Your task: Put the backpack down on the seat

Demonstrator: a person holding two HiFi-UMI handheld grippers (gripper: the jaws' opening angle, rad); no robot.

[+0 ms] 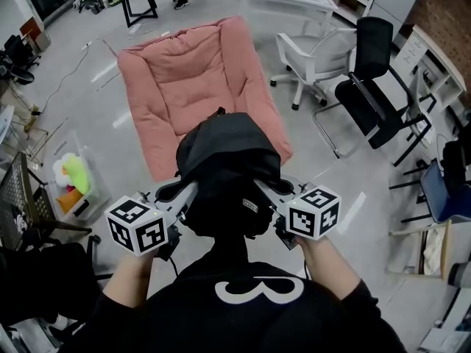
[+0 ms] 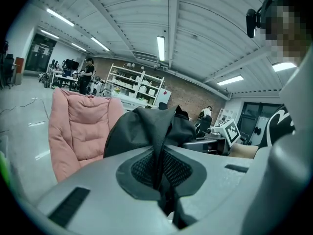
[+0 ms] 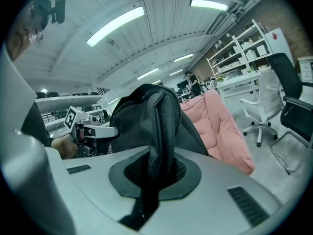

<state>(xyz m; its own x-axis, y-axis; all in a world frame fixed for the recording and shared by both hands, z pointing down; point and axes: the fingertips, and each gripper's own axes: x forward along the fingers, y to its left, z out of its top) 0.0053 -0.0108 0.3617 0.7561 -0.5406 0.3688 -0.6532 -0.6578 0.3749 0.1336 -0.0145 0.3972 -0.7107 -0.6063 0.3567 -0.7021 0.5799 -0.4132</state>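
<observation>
- Backpack [image 1: 224,160], black, hangs between my two grippers at the near end of the pink seat [image 1: 193,76]. From the head view I cannot tell whether it touches the cushion.
- Far left, a clear bin [image 1: 73,186] with soft toys sits on the floor [image 1: 96,43], well apart from the seat.
- My left gripper [image 1: 193,190] holds the backpack's left side. In the left gripper view its jaws are pressed together on a fold of black fabric, with the seat upright behind the bag.
- My right gripper [image 1: 259,187] holds the bag's right side. In the right gripper view its jaws are clamped on a band of black mesh fabric that runs up over the bag's top.
- Both marker cubes sit close to my body, level with each other, with the bag between them.
- Right of the seat stands a white chair [image 1: 313,57], and just beside it a black chair [image 1: 368,87].
</observation>
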